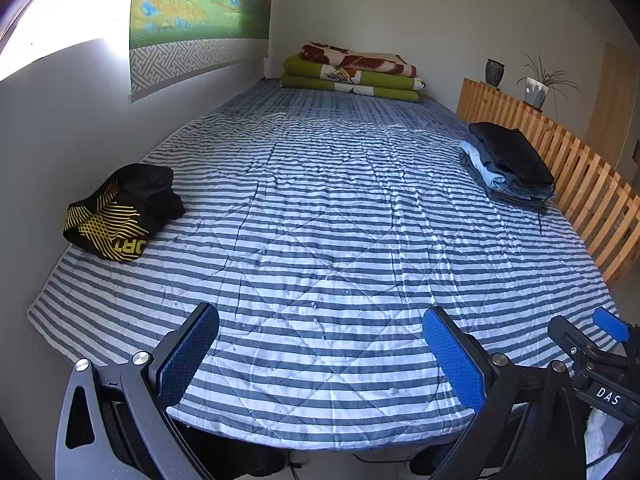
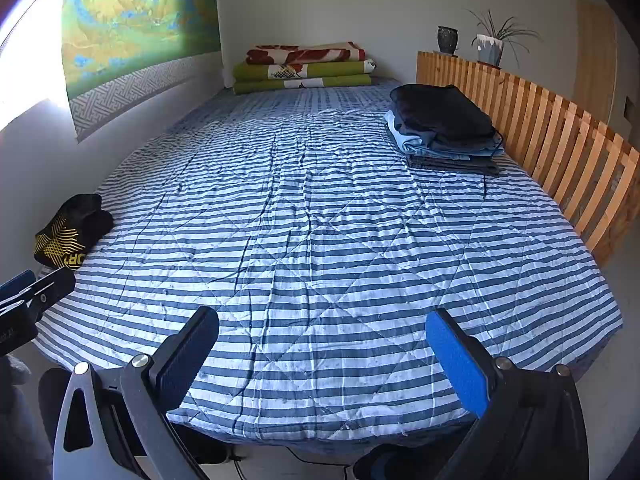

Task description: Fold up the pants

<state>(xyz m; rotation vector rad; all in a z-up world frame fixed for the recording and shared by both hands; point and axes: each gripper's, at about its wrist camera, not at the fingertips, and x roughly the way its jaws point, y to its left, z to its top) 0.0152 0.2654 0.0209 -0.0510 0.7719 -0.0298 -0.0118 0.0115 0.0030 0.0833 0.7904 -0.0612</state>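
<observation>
- Left wrist view: my left gripper (image 1: 320,356) tilts downward over the near edge of the bed, its two blue-padded fingers (image 1: 454,356) spread as wide as they go, with only the striped quilt (image 1: 320,208) between them; nothing is pinched; the crumpled black pants with yellow lines (image 1: 122,212) lie on the quilt far to the left, close to the wall, well apart from my fingers; a stack of folded clothes (image 1: 508,164) sits at the right edge beside the wooden slat rail (image 1: 580,184); my right gripper (image 1: 600,340) pokes in at the lower right corner, held just beside the left one.
- Right wrist view: my right gripper (image 2: 322,356) also pitches down over the near edge, fingers (image 2: 458,360) spread wide and empty above the quilt (image 2: 320,220); the black pants (image 2: 72,232) lie far left near the wall; the folded stack (image 2: 444,124) rests far right by the rail (image 2: 560,136); folded blankets (image 2: 304,68) lie at the head of the bed; part of my left gripper (image 2: 28,300) shows at the left edge.
</observation>
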